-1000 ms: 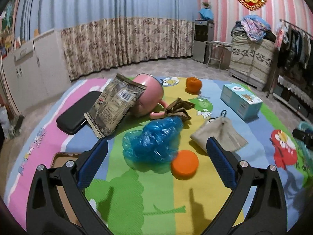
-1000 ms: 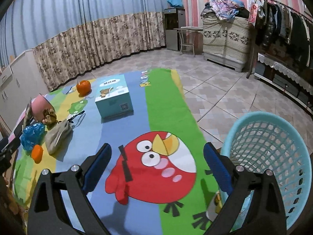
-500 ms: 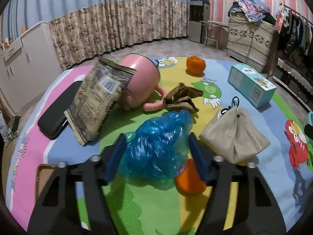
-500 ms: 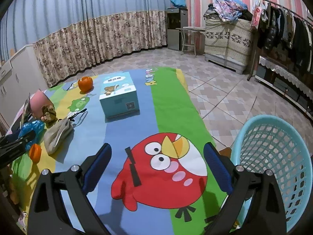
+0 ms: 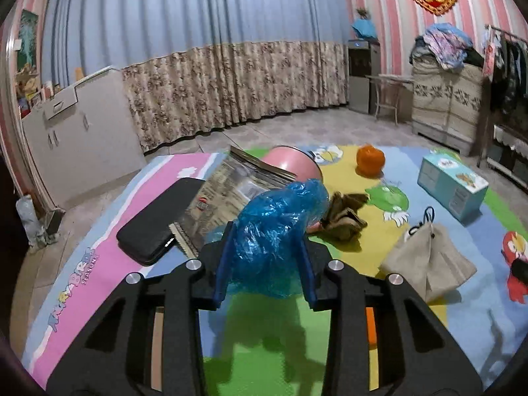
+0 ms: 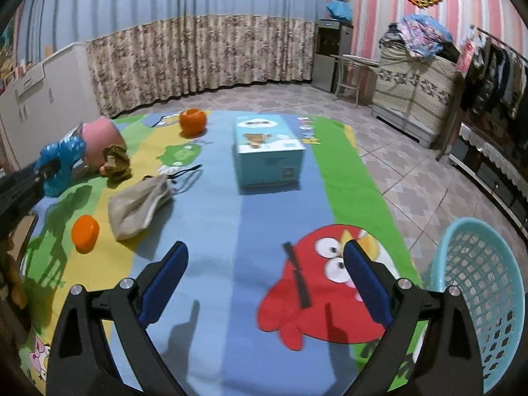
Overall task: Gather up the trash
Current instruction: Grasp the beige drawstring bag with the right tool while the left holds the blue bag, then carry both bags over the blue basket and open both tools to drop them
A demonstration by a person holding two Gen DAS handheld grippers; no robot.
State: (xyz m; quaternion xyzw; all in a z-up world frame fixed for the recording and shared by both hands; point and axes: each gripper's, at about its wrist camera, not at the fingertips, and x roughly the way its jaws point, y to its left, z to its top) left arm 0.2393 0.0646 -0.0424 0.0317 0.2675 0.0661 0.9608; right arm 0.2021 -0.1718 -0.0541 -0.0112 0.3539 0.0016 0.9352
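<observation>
left gripper (image 5: 265, 257) went from wide open over the bag (image 5: 277, 231) to clamped on it, lifted off mat (image 5: 99, 257) | bag secured, basket (image 6: 485, 297) at mat's right edge likely next | right gripper (image 6: 264, 283) was open, empty | bag: blue crinkly thin film, wadded, squashes easily; basket: teal plastic lattice

Left hand-held gripper (image 5: 265, 257) clamped; right hand-held gripper (image 6: 265, 280) spread.
</observation>
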